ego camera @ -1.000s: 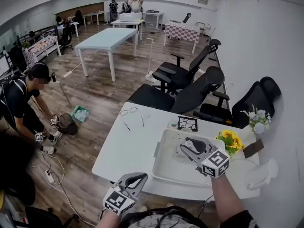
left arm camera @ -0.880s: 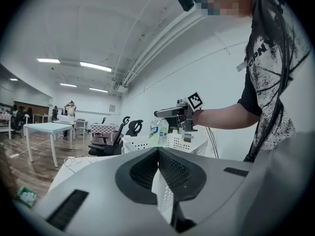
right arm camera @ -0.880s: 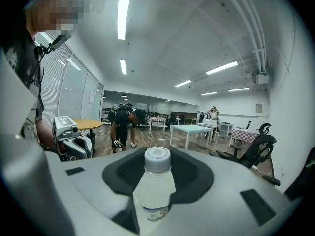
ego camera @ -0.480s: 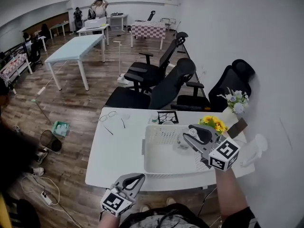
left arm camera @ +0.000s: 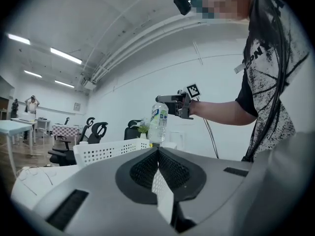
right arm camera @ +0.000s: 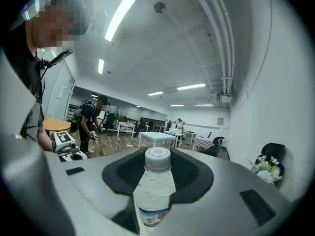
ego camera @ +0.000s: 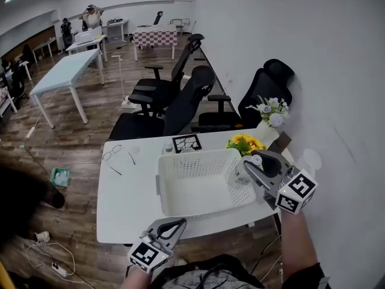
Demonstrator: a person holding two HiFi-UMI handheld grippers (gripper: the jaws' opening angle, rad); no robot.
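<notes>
1. Wood-floored office, with chairs [ego camera: 180,101] pulled up behind a white counter [ego camera: 129,200]. Glasses [ego camera: 113,153] lie on its far left part, well apart from anything in hand.
2. At the left, the left tongs [ego camera: 174,224] hang low, off the counter's near edge. The left gripper view shows their jaws pressed together on nothing. They touch nothing and are probably held back there to leave the space over the counter free. The forearm stays tucked near the body, and the tongs point forward and slightly up towards the basket.
3. The basket [ego camera: 160,185], white and perforated, stands on the counter's middle and right part with its open top up and a long side facing the person. That side lies within easy reach of both arms.
4. The bottle [right arm camera: 155,191], clear with a white cap, is held upright over the basket's right end. The right tongs [ego camera: 251,168] are clamped on it near the top, with the cap poking out past the jaws. A grip that high probably lets the body hang plumb. I cannot tell whether its base sits above or below the rim. The right arm reaches forward with the forearm nearly straight. The tongs lie roughly level, with the marker cube towards the person.
5. Yellow flowers [ego camera: 243,143] stand just beyond the basket's far right corner, and white flowers [ego camera: 269,109] stand further back by the wall.
</notes>
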